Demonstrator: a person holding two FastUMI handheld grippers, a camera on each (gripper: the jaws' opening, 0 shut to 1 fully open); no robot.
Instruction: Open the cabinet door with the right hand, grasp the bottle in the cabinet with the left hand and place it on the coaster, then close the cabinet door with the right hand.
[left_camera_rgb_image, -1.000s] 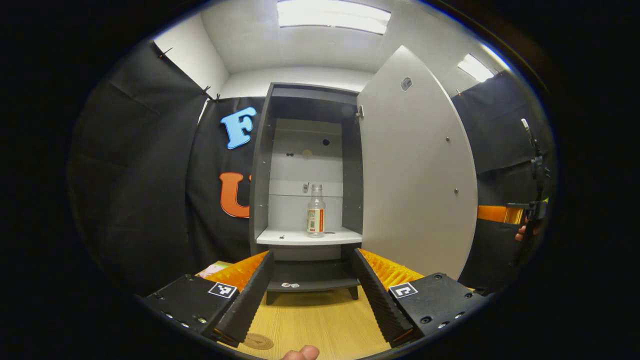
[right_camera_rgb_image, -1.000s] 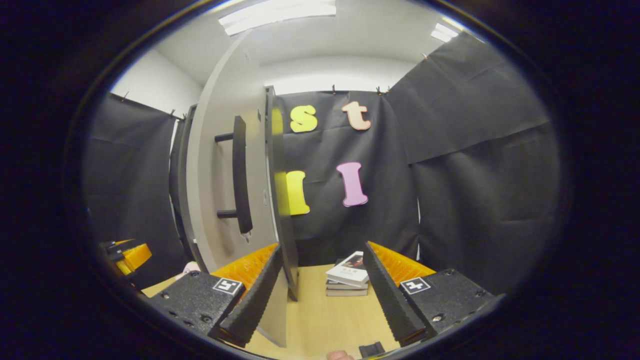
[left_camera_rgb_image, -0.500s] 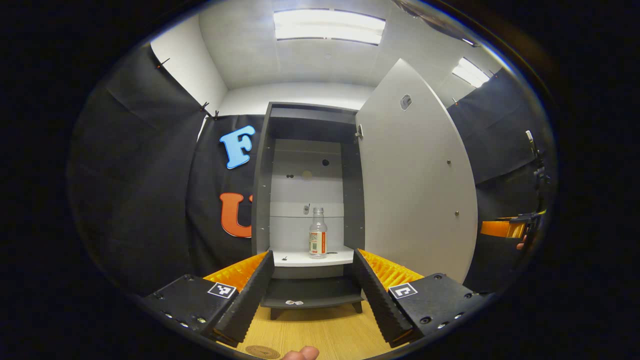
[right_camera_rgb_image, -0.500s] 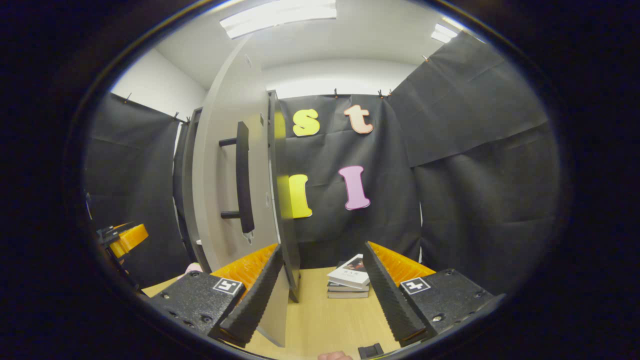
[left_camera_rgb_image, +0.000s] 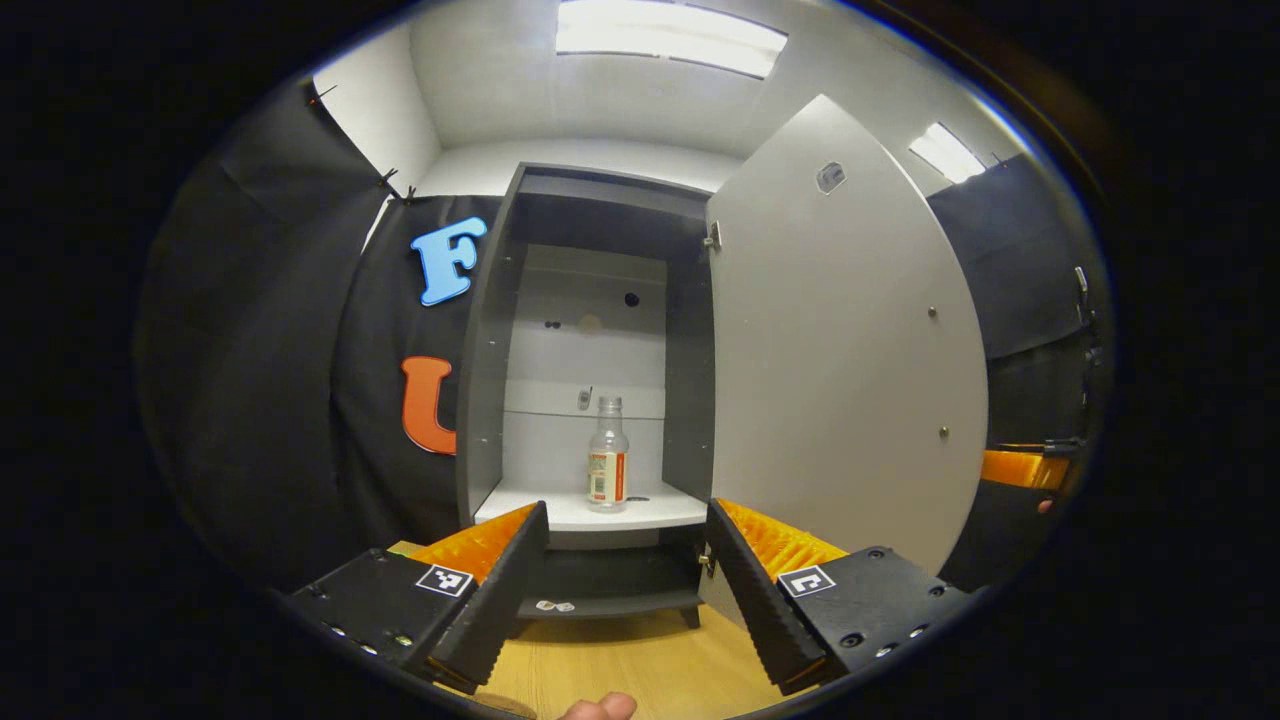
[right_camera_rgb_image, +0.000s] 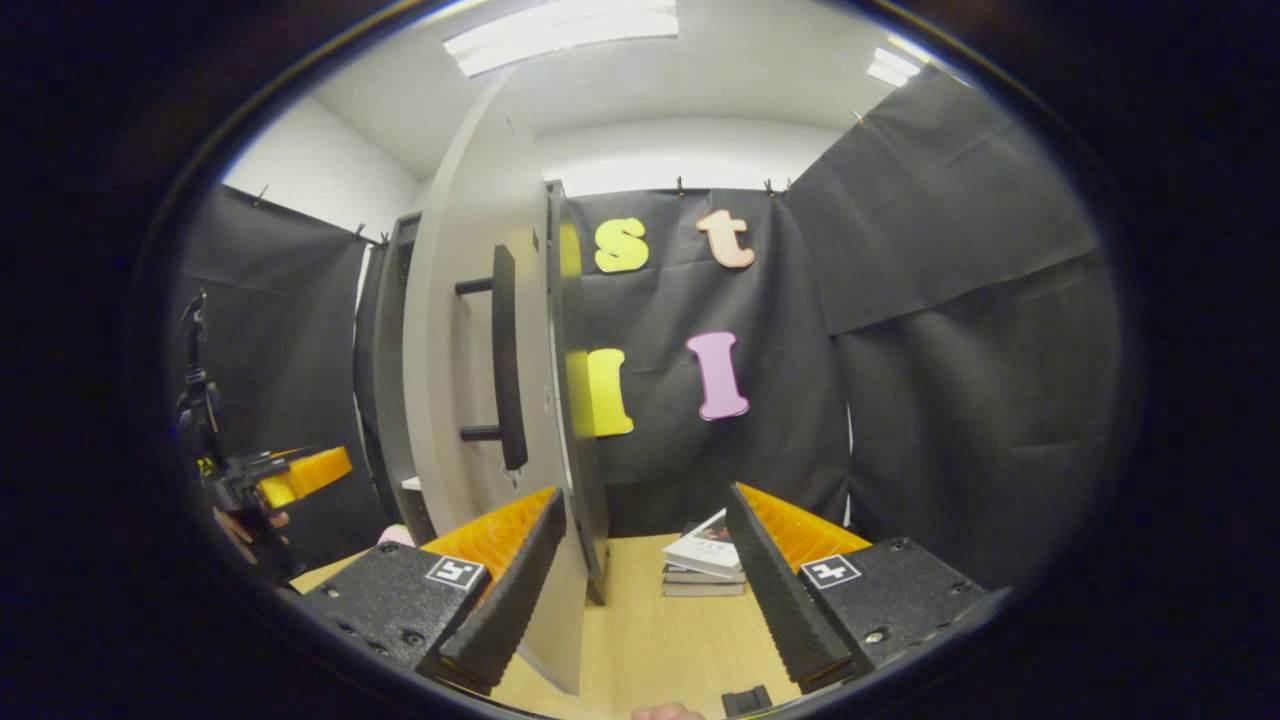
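The dark cabinet (left_camera_rgb_image: 488, 380) stands open, its pale door (left_camera_rgb_image: 840, 340) swung out to the right. A clear bottle (left_camera_rgb_image: 607, 455) with a red and white label stands upright on the white shelf (left_camera_rgb_image: 560, 512). My left gripper (left_camera_rgb_image: 625, 600) is open, a short way in front of the shelf and below the bottle. A sliver of the round coaster (left_camera_rgb_image: 503, 706) lies on the wooden table by its left finger. In the right gripper view the door (right_camera_rgb_image: 450, 350) is nearly edge-on, with its black handle (right_camera_rgb_image: 507, 370). My right gripper (right_camera_rgb_image: 640, 590) is open, and the door's lower edge stands just inside its left finger.
A stack of books (right_camera_rgb_image: 705, 560) lies on the table beyond the right gripper. A small black object (right_camera_rgb_image: 745, 700) sits at the table's near edge. The other gripper (right_camera_rgb_image: 300, 475) and the hand holding it appear far left. Black cloth walls close in the booth.
My left gripper has drawn closer to the cabinet and shifted right, so the bottle looks larger. In the right gripper view the left gripper has risen and come further into sight.
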